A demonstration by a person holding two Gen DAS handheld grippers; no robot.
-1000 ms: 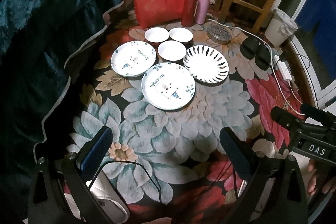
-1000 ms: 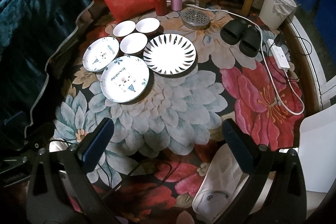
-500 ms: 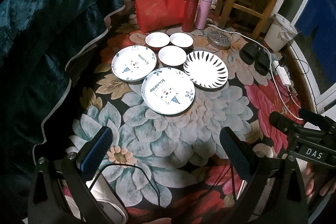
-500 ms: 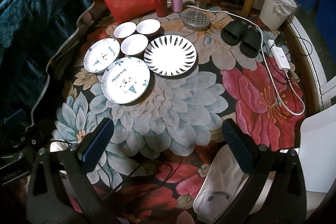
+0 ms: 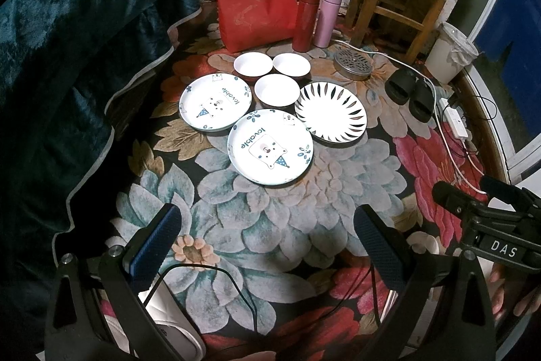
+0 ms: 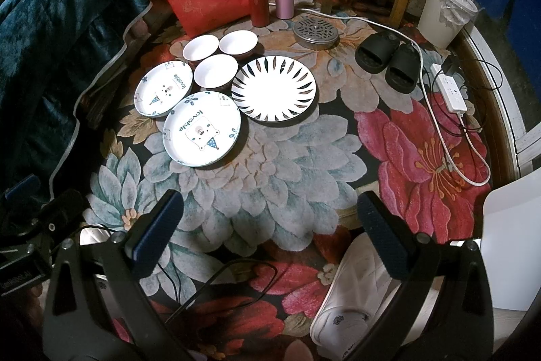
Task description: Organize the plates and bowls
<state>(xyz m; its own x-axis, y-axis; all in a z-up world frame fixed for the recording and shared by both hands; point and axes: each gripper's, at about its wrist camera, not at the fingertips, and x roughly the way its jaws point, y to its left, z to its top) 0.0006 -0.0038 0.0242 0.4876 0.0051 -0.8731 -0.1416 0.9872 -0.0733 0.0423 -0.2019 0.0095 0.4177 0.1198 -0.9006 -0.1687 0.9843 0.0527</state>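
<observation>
On the flowered rug (image 5: 304, 208), from the left: two bear plates (image 5: 215, 101) (image 5: 269, 146) (one overlapping the other), three white bowls (image 5: 276, 89), a striped plate (image 5: 330, 112). Left gripper (image 5: 267, 246) and right gripper (image 6: 270, 232) hover nearer, spread wide, holding nothing.

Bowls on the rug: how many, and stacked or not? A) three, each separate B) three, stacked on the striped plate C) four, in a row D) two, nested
A: three white bowls sit apart in a triangle on the rug, none nested, beside the striped plate.
</observation>
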